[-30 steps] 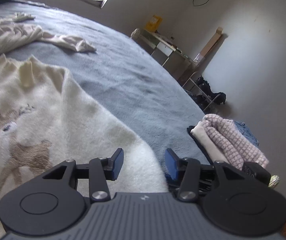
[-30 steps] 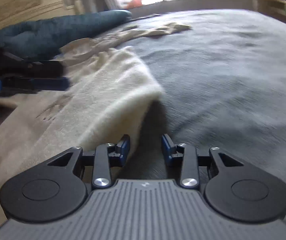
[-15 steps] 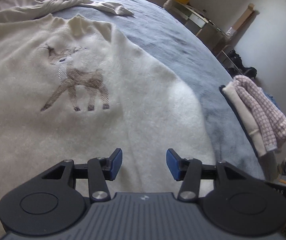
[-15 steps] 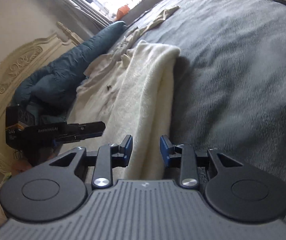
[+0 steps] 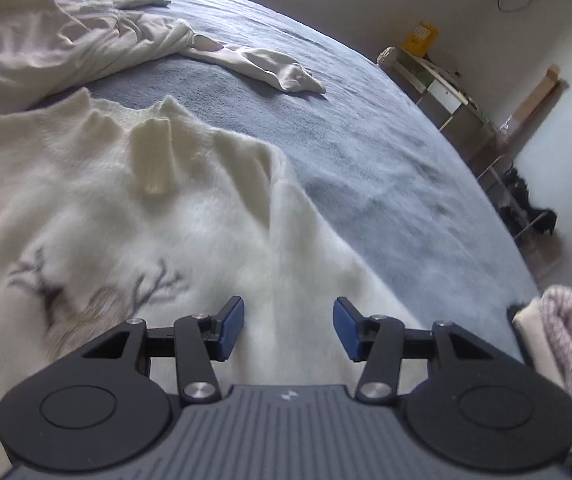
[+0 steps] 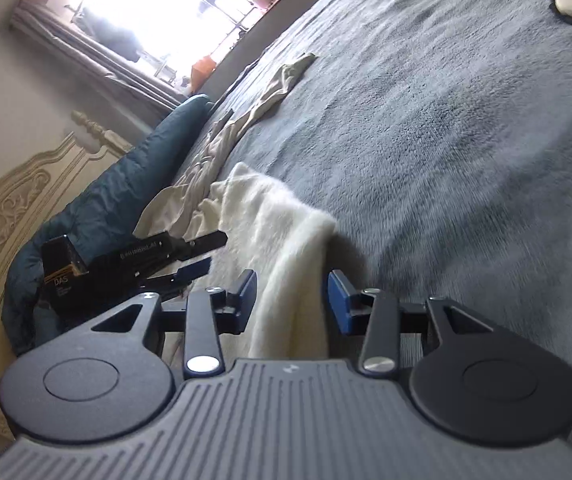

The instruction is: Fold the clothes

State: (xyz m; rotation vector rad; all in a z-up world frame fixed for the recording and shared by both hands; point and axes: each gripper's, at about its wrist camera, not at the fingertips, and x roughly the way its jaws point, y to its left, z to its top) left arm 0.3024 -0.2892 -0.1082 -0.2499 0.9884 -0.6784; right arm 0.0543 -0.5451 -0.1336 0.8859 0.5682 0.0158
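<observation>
- Left wrist view: the left hand-held gripper [image 5: 288, 327] has its 2 blue-padded fingers [image 5: 230, 326] spread apart with nothing between them, hovering over the cream sweater [image 5: 134, 216].
- The cream sweater lies spread on the grey bed [image 5: 385, 168], filling the area ahead of and to the left of this hand-held gripper; its ribbed collar [image 5: 152, 158] stands up well ahead of the fingers, and a brown deer motif [image 5: 86, 300] sits just ahead-left of the left finger.
- Beyond the collar, a crumpled beige garment [image 5: 86, 44] stretches across the bed, 1 sleeve trailing toward the right.
- At the far right edge, beside the hand-held gripper's body, a pile of folded clothes [image 5: 565, 344] shows, with a pink-and-white knit on top.
- Right wrist view: the right hand-held gripper [image 6: 290, 296] is also parted; a raised fold of the cream sweater [image 6: 282, 248] runs between its 2 fingers [image 6: 339, 300], though whether the pads touch the fabric cannot be told.
- To the left of this hand-held gripper, the left hand-held gripper [image 6: 202, 256] appears side-on, near the sweater.
- Further left lie a dark teal duvet [image 6: 126, 184] and a carved cream headboard [image 6: 18, 200]; the grey bed [image 6: 465, 140] spreads ahead and right.
</observation>
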